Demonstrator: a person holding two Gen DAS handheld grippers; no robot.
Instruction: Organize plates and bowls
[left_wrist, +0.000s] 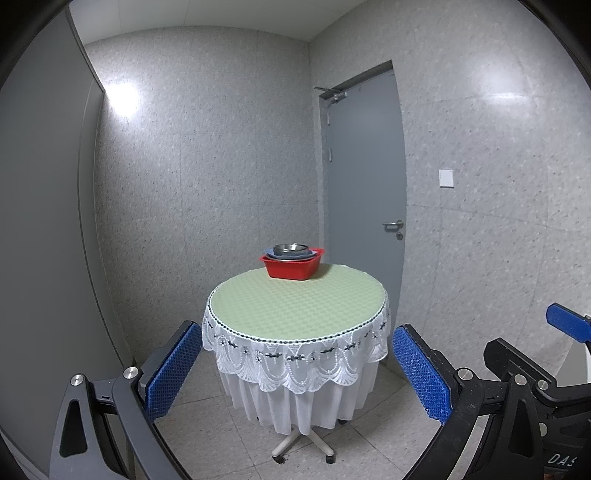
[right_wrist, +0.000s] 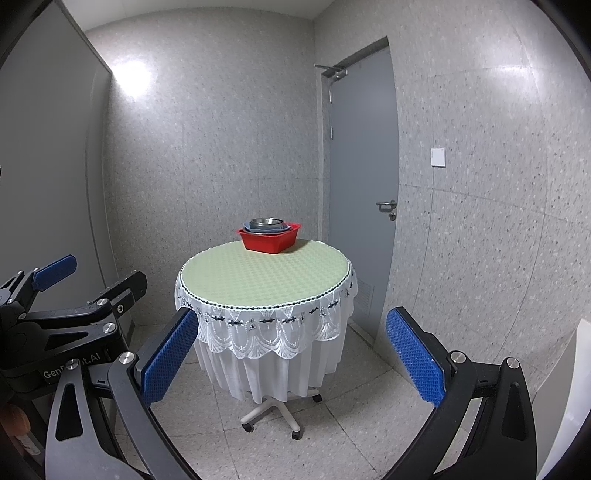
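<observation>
A red plastic basin (left_wrist: 292, 268) stands at the far edge of a round table (left_wrist: 295, 306) with a green top and white lace cloth. In it lies a blue plate (left_wrist: 274, 254) with a metal bowl (left_wrist: 287, 248) stacked on top. The right wrist view shows the same basin (right_wrist: 269, 240), plate (right_wrist: 248, 227) and bowl (right_wrist: 266, 222). My left gripper (left_wrist: 293, 363) is open and empty, well short of the table. My right gripper (right_wrist: 291, 354) is open and empty too, also back from the table. Each gripper shows at the edge of the other's view.
A grey door (left_wrist: 364, 192) with a handle is behind the table on the right. Speckled walls close the corner. The table stands on a wheeled base (right_wrist: 275, 410) on a tiled floor. A white object (right_wrist: 576, 387) is at the right edge.
</observation>
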